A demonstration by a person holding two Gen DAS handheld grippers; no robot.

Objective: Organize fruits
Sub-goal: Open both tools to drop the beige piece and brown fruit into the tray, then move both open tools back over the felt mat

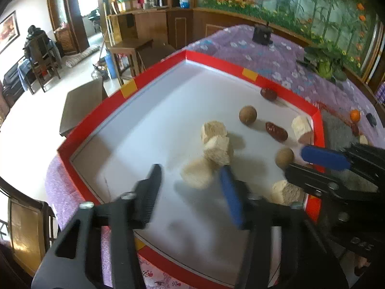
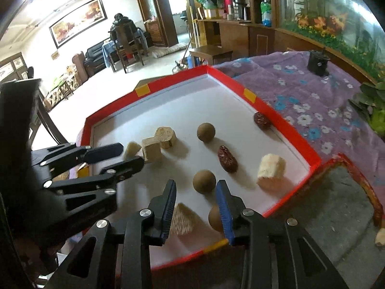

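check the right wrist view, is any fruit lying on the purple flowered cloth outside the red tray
No, the dates, round brown fruits and pale chunks all lie inside the red tray, and the purple flowered cloth shows none.

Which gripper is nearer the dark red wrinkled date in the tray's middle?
Right. The right gripper sits just short of the date; the left gripper is across the tray by the pale chunks.

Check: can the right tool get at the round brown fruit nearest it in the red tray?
Probably yes. The right tool is open, hovering just short of that round brown fruit, with bare tray floor between them. The left tool sits well off to the side.
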